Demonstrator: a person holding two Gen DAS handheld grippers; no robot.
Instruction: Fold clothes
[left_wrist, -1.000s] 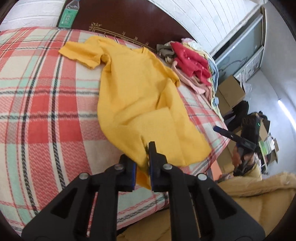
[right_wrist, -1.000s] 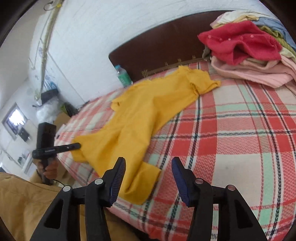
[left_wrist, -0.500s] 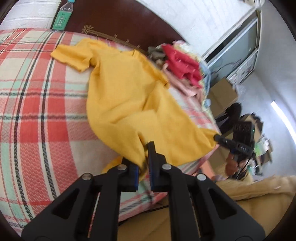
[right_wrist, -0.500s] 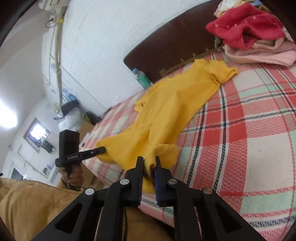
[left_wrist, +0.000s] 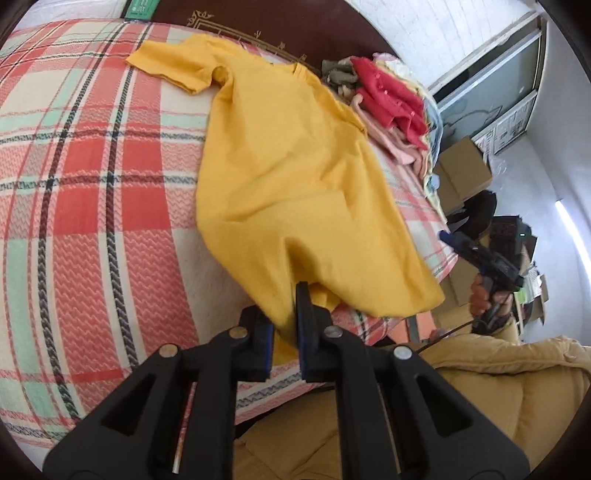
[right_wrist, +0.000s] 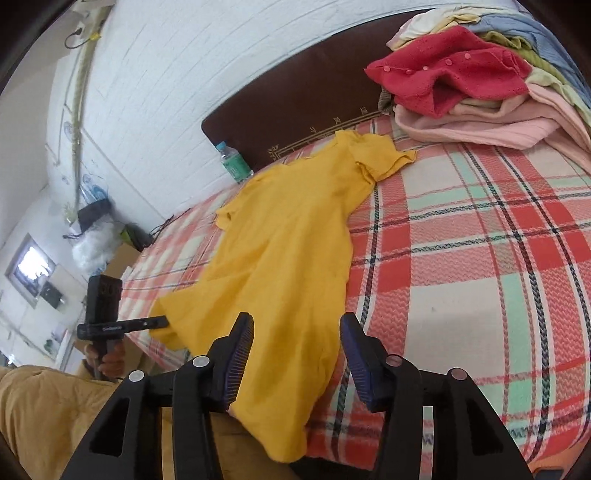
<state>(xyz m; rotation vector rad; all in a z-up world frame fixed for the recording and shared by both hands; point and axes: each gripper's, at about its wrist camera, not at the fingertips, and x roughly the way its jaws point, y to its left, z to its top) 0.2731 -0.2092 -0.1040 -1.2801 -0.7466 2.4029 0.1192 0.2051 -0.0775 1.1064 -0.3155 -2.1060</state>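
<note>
Two tongs: our left gripper (left_wrist: 284, 332) pinches the yellow shirt (left_wrist: 288, 177) hem; the right gripper (right_wrist: 295, 354) is opening over its near corner, the shirt running lengthwise away.

A plastic bottle (right_wrist: 233, 162) stands beside the dark headboard (right_wrist: 295, 110); cardboard box (left_wrist: 461, 173) nearby.

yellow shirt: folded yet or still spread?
Spread, not folded. The yellow shirt lies lengthwise in one rumpled layer on the plaid bed, one sleeve out flat; the left gripper pinches its hem.
</note>
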